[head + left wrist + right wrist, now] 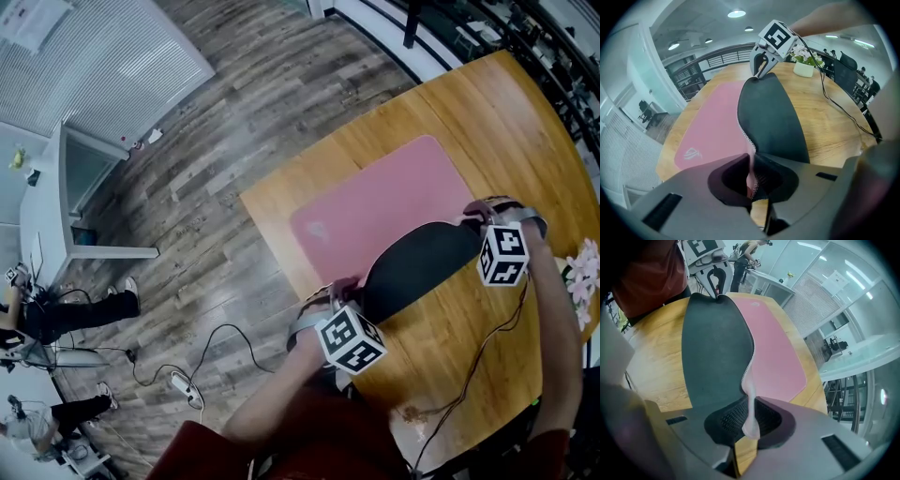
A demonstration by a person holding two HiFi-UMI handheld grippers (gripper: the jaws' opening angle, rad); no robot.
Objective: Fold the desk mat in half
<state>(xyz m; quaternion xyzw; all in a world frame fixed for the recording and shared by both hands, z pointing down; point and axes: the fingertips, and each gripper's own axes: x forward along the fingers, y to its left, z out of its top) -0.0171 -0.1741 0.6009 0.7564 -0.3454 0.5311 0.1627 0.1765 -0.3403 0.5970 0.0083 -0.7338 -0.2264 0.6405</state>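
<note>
table [450, 103], both grippers [342, 287] [476, 214] on mat [375, 211] edge

- A desk mat [375, 211] lies on a table [469, 103], close to its left edge.
- The left gripper [342, 284] pinches the mat's near left corner; the right gripper [476, 212] pinches its near right corner.
- Between them the mat's near edge is lifted off the table.
- A potted plant [583, 272] stands on the table, right of the right gripper.

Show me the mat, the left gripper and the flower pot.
mat [394, 202]: head view, on its flat pink top.
left gripper [752, 182]: left gripper view, between the jaws that pinch the mat's edge.
flower pot [804, 70]: left gripper view, on its white wall.
</note>
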